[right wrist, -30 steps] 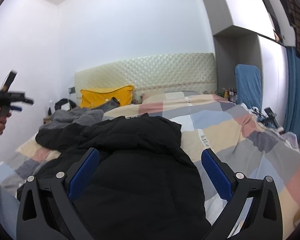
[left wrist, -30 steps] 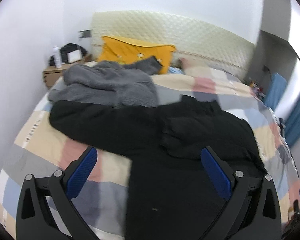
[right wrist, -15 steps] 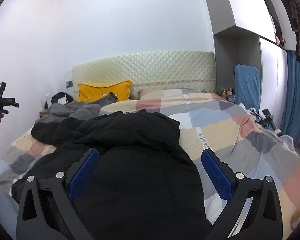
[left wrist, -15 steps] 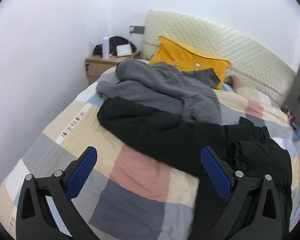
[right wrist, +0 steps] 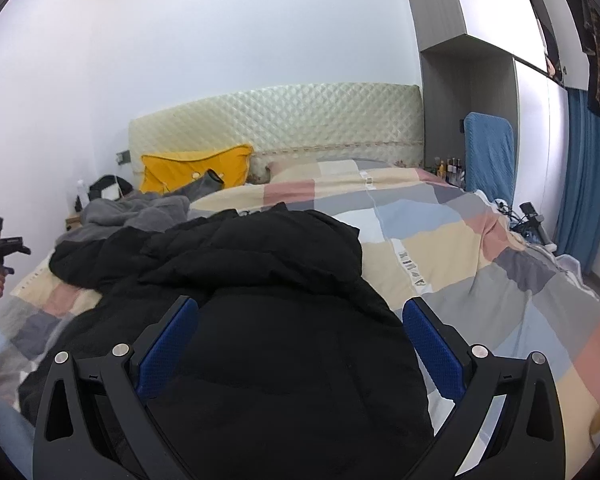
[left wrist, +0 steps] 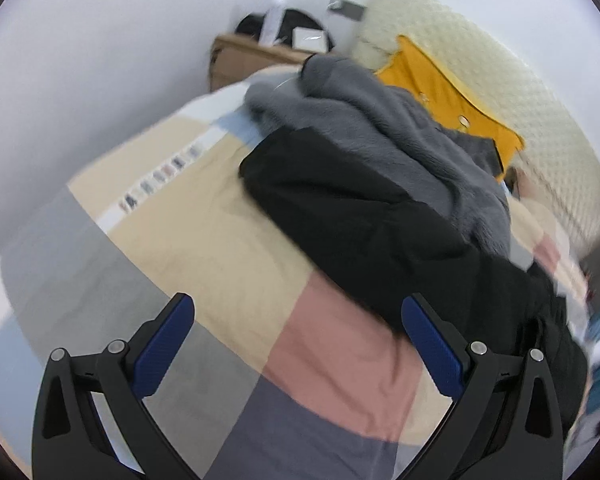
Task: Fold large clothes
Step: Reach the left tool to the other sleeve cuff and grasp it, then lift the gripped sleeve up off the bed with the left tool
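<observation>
A large black padded jacket point(right wrist: 268, 320) lies spread on the checked bed cover point(right wrist: 480, 264). Its sleeve point(left wrist: 340, 200) stretches toward the bed's left side in the left wrist view. A grey fleece garment point(left wrist: 380, 120) lies beyond the sleeve, near the pillow end. My left gripper point(left wrist: 298, 340) is open and empty, above the bed cover short of the sleeve. It also shows in the right wrist view point(right wrist: 0, 248), held in a hand at the far left. My right gripper point(right wrist: 300, 340) is open and empty, just over the jacket's body.
A yellow pillow point(right wrist: 196, 172) leans on the padded cream headboard point(right wrist: 300, 120). A wooden nightstand point(left wrist: 252, 60) with a bottle and bag stands by the left wall. A blue chair point(right wrist: 488, 152), wardrobe and blue curtain point(right wrist: 584, 176) are to the right of the bed.
My left gripper has swung left and tilted, moving toward the jacket's left sleeve near the bed's left edge. My right gripper has stayed over the jacket's body.
</observation>
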A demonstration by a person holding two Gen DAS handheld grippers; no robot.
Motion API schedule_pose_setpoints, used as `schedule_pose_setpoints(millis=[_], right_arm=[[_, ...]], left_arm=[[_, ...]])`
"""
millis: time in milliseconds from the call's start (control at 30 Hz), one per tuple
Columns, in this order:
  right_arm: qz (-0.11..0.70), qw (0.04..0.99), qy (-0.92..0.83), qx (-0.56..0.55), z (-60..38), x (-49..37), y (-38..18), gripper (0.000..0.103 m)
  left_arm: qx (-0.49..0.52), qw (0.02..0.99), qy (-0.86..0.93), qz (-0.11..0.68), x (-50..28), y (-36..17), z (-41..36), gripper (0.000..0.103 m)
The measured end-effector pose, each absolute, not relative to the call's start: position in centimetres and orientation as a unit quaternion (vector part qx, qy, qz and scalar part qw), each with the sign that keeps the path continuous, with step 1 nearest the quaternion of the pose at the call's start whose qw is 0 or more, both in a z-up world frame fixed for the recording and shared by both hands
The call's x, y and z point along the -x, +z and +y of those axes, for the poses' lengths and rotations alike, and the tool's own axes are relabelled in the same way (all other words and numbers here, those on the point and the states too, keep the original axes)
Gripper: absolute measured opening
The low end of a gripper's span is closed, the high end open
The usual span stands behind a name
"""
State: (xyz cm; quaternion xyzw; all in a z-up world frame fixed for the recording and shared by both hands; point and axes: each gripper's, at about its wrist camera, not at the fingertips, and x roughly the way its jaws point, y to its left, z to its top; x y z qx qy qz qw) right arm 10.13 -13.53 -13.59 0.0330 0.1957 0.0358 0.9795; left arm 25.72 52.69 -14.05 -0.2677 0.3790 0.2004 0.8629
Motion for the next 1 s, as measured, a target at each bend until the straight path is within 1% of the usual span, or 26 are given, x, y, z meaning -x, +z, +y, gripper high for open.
schedule_pose_setpoints(millis=[167,333,500,600,800,833,867,900,967,1000], right_arm=[[0.205,0.978,0.028,-0.017,-11.9,-11.7,-14.0,0.103],[0.218,0.975,0.032,-0.012,-10.4,-13.1,-14.4,0.103],[0.234,0.972,0.019,-0.006,-9.5,-14.7,-15.0,0.103],[0.242,0.97,0.009,-0.014,-9.5,-15.8,-15.3,0.103],[0.268,0.963,-0.008,-0.024,-9.9,-17.5,-16.4,0.103],[0.272,0.962,-0.009,-0.026,-9.9,-17.6,-16.5,0.103],[0.274,0.961,-0.011,-0.027,-10.0,-17.7,-16.6,0.103],[0.275,0.961,-0.013,-0.028,-10.0,-17.8,-16.6,0.103],[0.284,0.958,-0.005,-0.034,-10.0,-17.8,-16.8,0.103],[0.29,0.956,0.001,-0.038,-9.9,-17.8,-16.9,0.103]], left_arm=[[0.354,0.844,0.19,0.356,-27.1,-18.4,57.2,0.102],[0.438,0.826,0.151,0.321,-29.4,-22.5,59.9,0.102],[0.429,0.833,0.149,0.316,-33.7,-24.5,61.4,0.1],[0.444,0.829,0.157,0.301,-35.9,-25.7,62.6,0.1],[0.433,0.832,0.178,0.299,-39.5,-25.8,63.5,0.099],[0.433,0.832,0.172,0.299,-39.9,-25.6,63.5,0.093],[0.435,0.832,0.167,0.301,-40.2,-25.5,63.3,0.08],[0.435,0.831,0.168,0.303,-40.3,-25.4,63.1,0.072],[0.447,0.825,0.165,0.303,-40.3,-25.2,62.0,0.038],[0.448,0.824,0.162,0.305,-40.4,-25.0,61.6,0.031]])
